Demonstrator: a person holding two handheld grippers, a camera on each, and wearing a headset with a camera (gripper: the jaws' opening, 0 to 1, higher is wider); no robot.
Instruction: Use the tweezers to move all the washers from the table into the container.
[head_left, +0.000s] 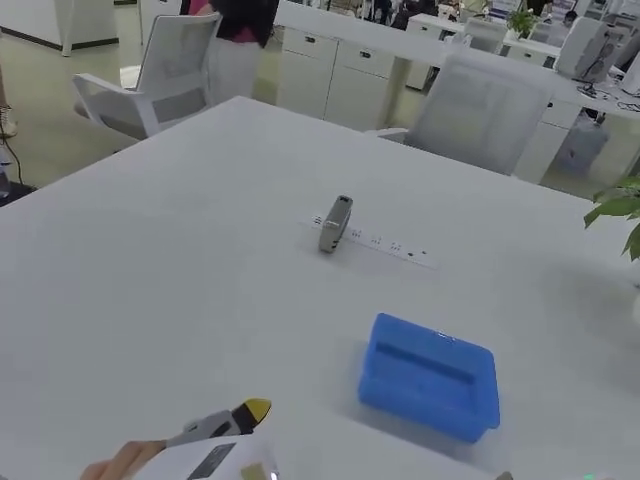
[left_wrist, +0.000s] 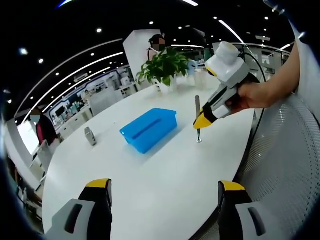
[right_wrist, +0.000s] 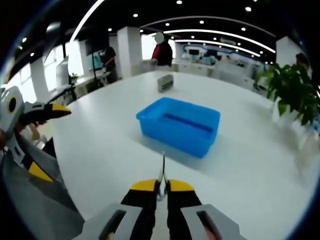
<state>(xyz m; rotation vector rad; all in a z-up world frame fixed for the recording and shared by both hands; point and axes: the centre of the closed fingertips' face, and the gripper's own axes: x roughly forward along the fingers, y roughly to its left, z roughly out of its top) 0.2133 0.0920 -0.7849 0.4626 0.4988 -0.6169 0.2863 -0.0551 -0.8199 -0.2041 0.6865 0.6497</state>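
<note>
The blue container (head_left: 420, 400) sits on the white table (head_left: 180, 260), open side up; I see nothing inside it. My right gripper (right_wrist: 162, 186) is shut on thin metal tweezers (right_wrist: 161, 170), pointing at the container (right_wrist: 175, 136) from a short distance. In the left gripper view the right gripper (left_wrist: 201, 121) holds the tweezers (left_wrist: 197, 112) upright, tip on the table right of the container (left_wrist: 155, 137). I cannot tell whether a washer lies at the tip. My left gripper (left_wrist: 165, 187) is open and holds nothing; one yellow tip of the left gripper (head_left: 245, 418) shows bottom left.
A grey socket block (head_left: 335, 222) stands on the table beyond the container. A potted plant (left_wrist: 165, 67) sits at the table's far end. Two office chairs (head_left: 160, 70) stand at the far edge. A person (right_wrist: 162, 50) stands behind the table.
</note>
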